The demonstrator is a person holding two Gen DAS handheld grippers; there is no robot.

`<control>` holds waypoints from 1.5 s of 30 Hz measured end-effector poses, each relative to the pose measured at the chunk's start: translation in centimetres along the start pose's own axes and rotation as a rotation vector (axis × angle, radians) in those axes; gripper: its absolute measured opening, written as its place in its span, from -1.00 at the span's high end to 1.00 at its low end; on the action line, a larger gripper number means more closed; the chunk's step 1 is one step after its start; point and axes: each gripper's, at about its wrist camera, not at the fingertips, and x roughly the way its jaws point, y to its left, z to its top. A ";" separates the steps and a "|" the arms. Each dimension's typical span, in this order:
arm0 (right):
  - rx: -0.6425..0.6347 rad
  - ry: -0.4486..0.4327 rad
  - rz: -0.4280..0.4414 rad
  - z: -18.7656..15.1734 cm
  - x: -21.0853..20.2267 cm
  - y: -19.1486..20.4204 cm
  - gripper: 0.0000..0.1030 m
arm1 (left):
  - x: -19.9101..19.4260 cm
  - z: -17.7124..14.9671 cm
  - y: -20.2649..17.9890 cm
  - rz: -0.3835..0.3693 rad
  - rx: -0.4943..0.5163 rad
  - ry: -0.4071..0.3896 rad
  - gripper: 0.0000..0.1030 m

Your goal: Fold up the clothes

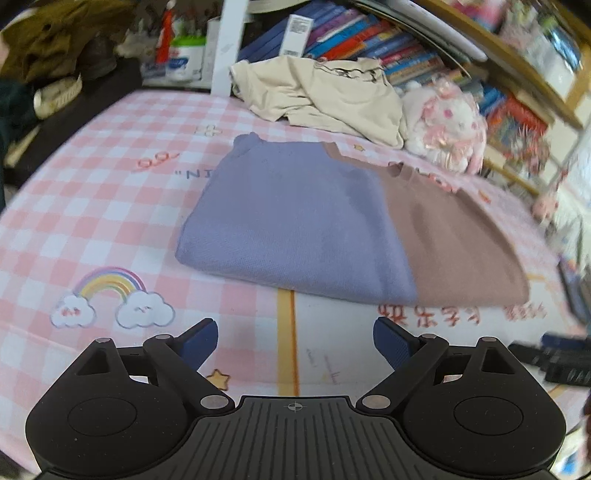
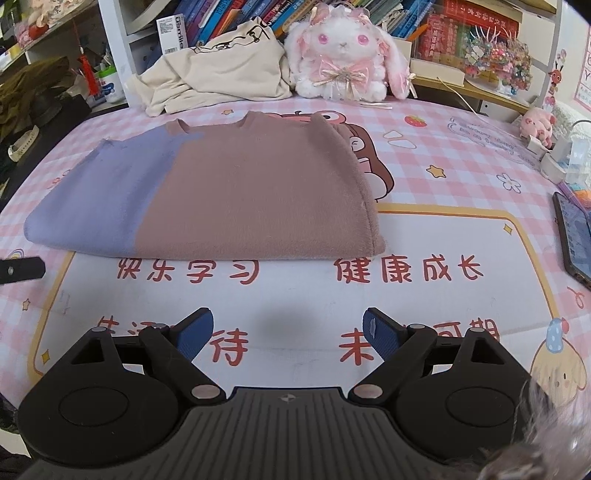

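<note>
A folded sweater, purple on one half and dusty pink-brown on the other (image 1: 314,221) (image 2: 221,195), lies flat on the pink checked table cover (image 1: 110,192) (image 2: 443,158). My left gripper (image 1: 293,345) is open and empty, hovering a little short of the sweater's near edge. My right gripper (image 2: 288,334) is open and empty, also short of the near edge, over the printed red characters. A crumpled cream garment (image 1: 317,96) (image 2: 218,70) lies behind the sweater.
A white and pink plush rabbit (image 2: 343,51) (image 1: 447,125) sits at the back beside the cream garment. Shelves of books (image 1: 362,33) stand behind. A phone (image 2: 576,236) lies at the right edge. The left gripper's tip (image 2: 22,269) shows at the left.
</note>
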 end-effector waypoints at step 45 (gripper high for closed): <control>-0.012 0.011 -0.020 1.0 0.3 1.0 -0.68 | -0.1 3.3 5.3 -0.102 -0.502 -0.304 0.72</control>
